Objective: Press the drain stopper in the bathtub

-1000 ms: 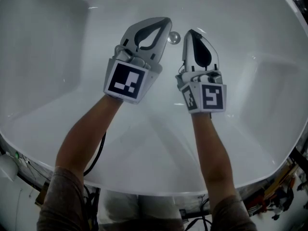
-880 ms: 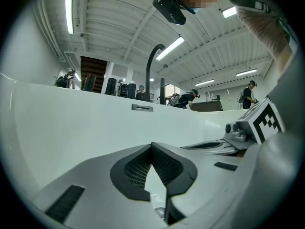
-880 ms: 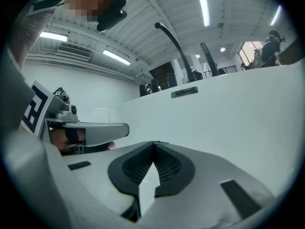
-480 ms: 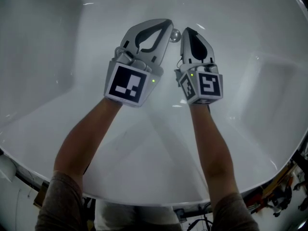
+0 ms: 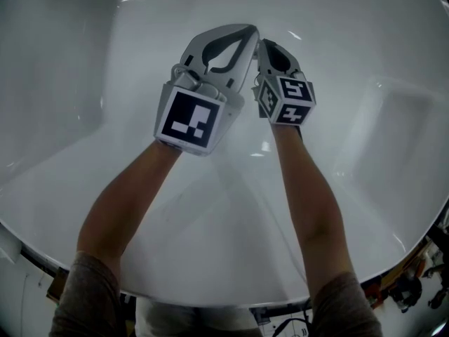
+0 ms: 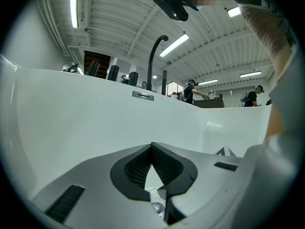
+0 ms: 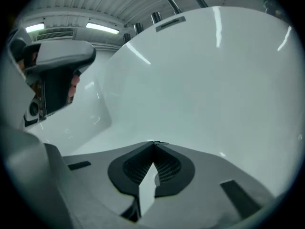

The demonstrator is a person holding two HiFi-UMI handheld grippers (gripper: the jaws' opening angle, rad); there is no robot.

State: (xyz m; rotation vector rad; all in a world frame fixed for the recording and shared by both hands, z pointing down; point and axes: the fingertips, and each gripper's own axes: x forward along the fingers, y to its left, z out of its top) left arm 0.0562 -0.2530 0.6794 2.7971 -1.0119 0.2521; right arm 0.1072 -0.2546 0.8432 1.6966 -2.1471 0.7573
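Note:
I am inside a white bathtub (image 5: 365, 62). In the head view my left gripper (image 5: 247, 31) and right gripper (image 5: 262, 45) stand side by side over the tub floor, tips almost touching, and both are shut on nothing. Their heads hide the drain stopper there. In the left gripper view the jaws (image 6: 152, 145) meet at the tip, and a small shiny round part, perhaps the drain stopper (image 6: 157, 208), shows through the gap below them. The right gripper (image 7: 153, 143) has its jaws pressed together and faces the bare tub wall.
A black curved faucet (image 6: 155, 56) and a grey overflow plate (image 6: 143, 95) sit on the far tub rim. People stand in the workshop beyond it. The tub's sloped walls rise on both sides, and its near rim (image 5: 210, 297) runs below my arms.
My right gripper has swung left and forward against the left gripper's tip, and its marker cube has turned. The shiny stopper seen between the tips earlier is now covered in the head view.

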